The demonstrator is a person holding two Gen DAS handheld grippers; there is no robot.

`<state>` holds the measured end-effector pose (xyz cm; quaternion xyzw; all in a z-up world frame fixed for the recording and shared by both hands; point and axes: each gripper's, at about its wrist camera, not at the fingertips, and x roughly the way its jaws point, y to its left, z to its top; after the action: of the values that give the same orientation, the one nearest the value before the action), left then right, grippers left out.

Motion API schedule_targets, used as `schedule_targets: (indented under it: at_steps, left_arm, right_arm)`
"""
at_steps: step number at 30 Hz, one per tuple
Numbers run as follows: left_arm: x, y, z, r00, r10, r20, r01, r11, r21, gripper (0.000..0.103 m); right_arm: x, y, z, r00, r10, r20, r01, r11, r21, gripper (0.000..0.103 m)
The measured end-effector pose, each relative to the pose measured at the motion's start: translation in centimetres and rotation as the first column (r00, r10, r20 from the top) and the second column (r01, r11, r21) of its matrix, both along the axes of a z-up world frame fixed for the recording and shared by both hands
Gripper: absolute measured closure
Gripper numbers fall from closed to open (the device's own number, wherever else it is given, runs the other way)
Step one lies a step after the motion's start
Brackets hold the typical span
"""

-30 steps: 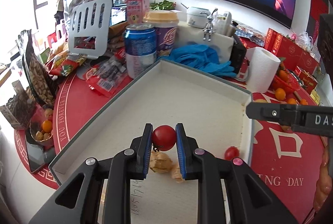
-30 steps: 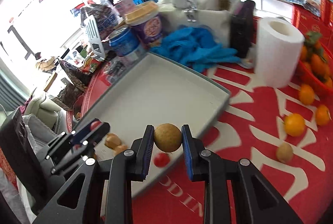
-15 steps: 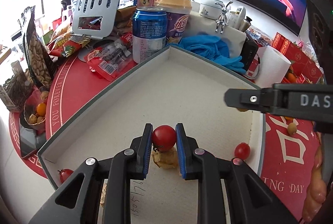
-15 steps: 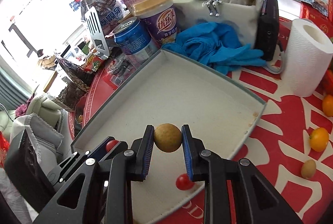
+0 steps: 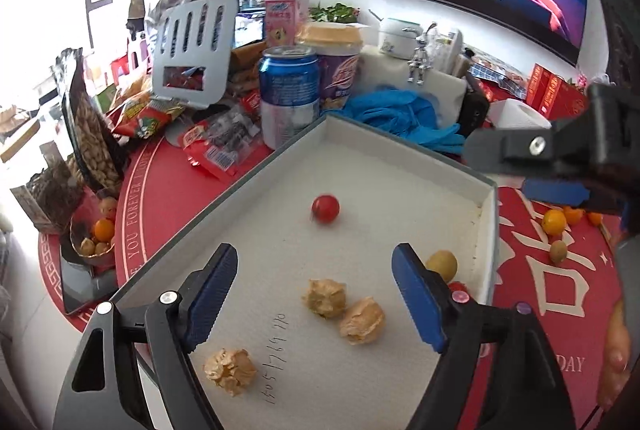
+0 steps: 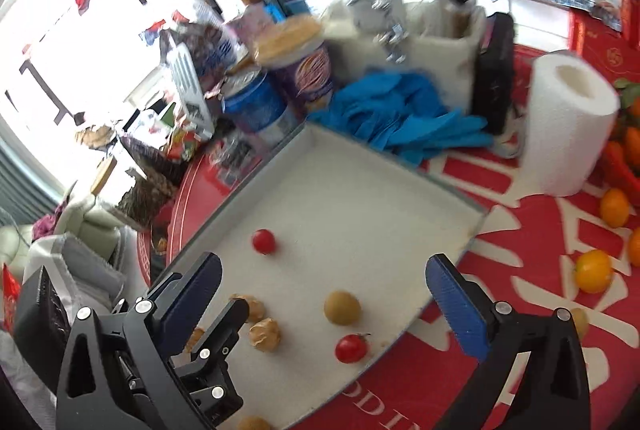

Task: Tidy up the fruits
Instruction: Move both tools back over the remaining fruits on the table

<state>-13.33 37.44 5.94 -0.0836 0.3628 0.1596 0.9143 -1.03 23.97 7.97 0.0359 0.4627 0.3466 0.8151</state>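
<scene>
Left wrist view, foreground: we see the left gripper (image 5: 314, 294) with its fingers spread wide and nothing between them, above the white tray (image 5: 490, 226). Three papery husked fruits (image 5: 324, 297) lie on the tray floor at lower centre, one of them near the bottom left finger. Farther in, a cherry tomato (image 5: 325, 208) rests alone at mid-frame. A tan longan (image 5: 442, 265) sits against the tray's right wall, partly hidden by the right finger.

Right wrist view, foreground: we see the right gripper (image 6: 322, 290) likewise opened wide and empty. The longan (image 6: 341, 307) lies between and just beyond its fingers; a second cherry tomato (image 6: 351, 348) sits below it near the tray rim. The first tomato (image 6: 263, 241) lies left of centre.

Beyond the tray we note blue gloves (image 6: 400, 118), a blue can (image 5: 289, 94), and a paper towel roll (image 6: 568, 122) at right, with oranges (image 6: 594, 270) on the red tablecloth (image 6: 520, 230).
</scene>
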Motion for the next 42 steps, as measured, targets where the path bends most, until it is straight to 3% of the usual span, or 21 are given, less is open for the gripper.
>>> schedule_targets:
  at_steps: [8,16,24,29,36,42]
  left_arm:
    - [-0.1,-4.0,1.7,0.995,-0.103,0.002,0.103,0.994,0.034,0.020]
    - [0.2,-9.3,2.8,0.971,-0.239,-0.006,0.239,0.967,0.092,0.020]
    - [0.9,-16.2,0.8,0.914,-0.396,-0.082,0.404,0.906,0.125,0.020]
    - [2.1,-18.5,-1.4,0.886,-0.442,-0.143,0.457,0.884,0.102,0.020]
    - [4.8,-19.1,-4.3,0.879,-0.418,-0.230,0.441,0.895,0.060,0.020]
    - [6.8,-18.5,-5.0,0.898,-0.394,-0.198,0.406,0.913,0.025,0.016]
  right_arm:
    - [0.4,-5.5,0.8,0.995,-0.101,-0.008,0.102,0.994,0.040,0.000]
    - [0.9,-12.4,-0.7,0.974,-0.221,-0.051,0.222,0.975,0.029,0.000]
    - [0.0,-19.9,-3.5,0.935,-0.348,-0.066,0.345,0.937,-0.054,0.000]
    - [-1.5,-23.8,-5.5,0.907,-0.422,0.007,0.415,0.888,-0.197,0.000]
    - [-2.0,-26.4,-7.3,0.890,-0.443,0.104,0.452,0.835,-0.313,0.000]
    - [-0.7,-25.9,-7.5,0.889,-0.431,0.155,0.457,0.816,-0.354,0.000]
